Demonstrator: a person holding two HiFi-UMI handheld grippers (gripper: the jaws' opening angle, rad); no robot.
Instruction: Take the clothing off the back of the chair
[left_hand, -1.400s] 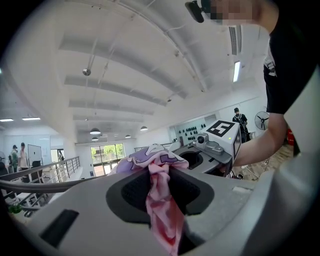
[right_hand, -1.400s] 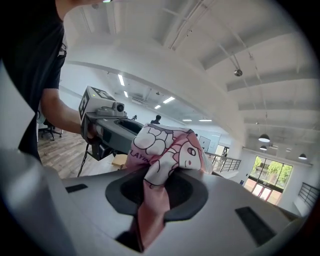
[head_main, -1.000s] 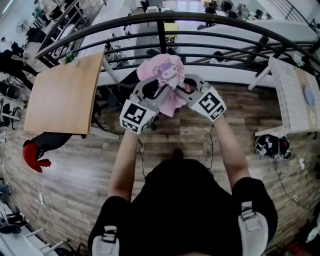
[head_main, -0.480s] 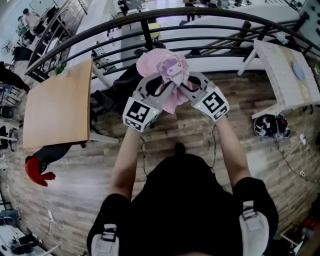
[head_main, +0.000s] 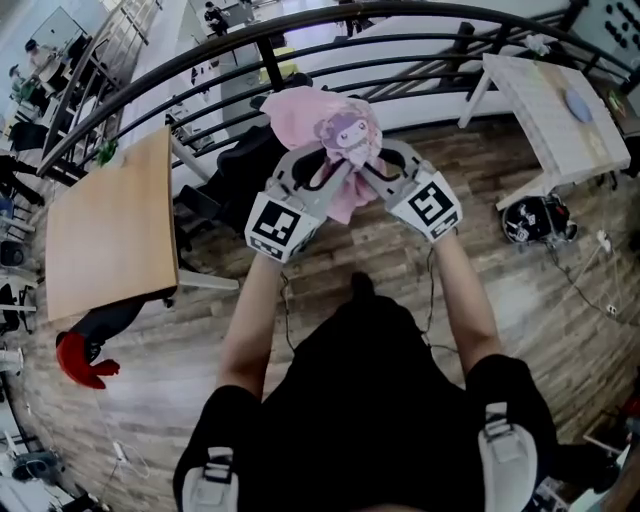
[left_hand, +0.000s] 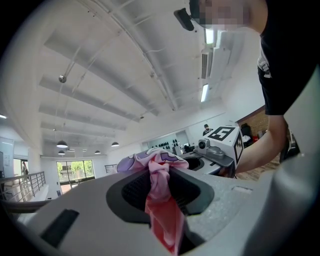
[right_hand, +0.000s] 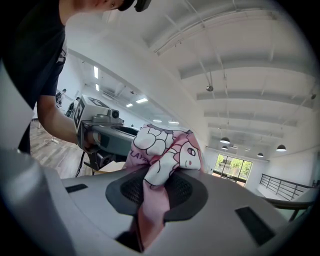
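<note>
The black chair (head_main: 232, 172) stands at left, its back seemingly bare; the left gripper (head_main: 318, 182) pinches the pink clothing (head_main: 312, 118), held aloft clear of it; the right gripper (head_main: 374, 172) pinches the other side. Removal looks done; at most, setting the garment down remains.

pink clothing (head_main: 300, 115) lifted higher across the railing (head_main: 266, 60), black chair (head_main: 240, 170) now further left (whole view swung)

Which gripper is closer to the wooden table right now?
Left. The left gripper, shut on the pink cartoon-print garment, is on the garment's side facing the wooden table. The right gripper grips the same garment on the far side, toward the white table.
</note>
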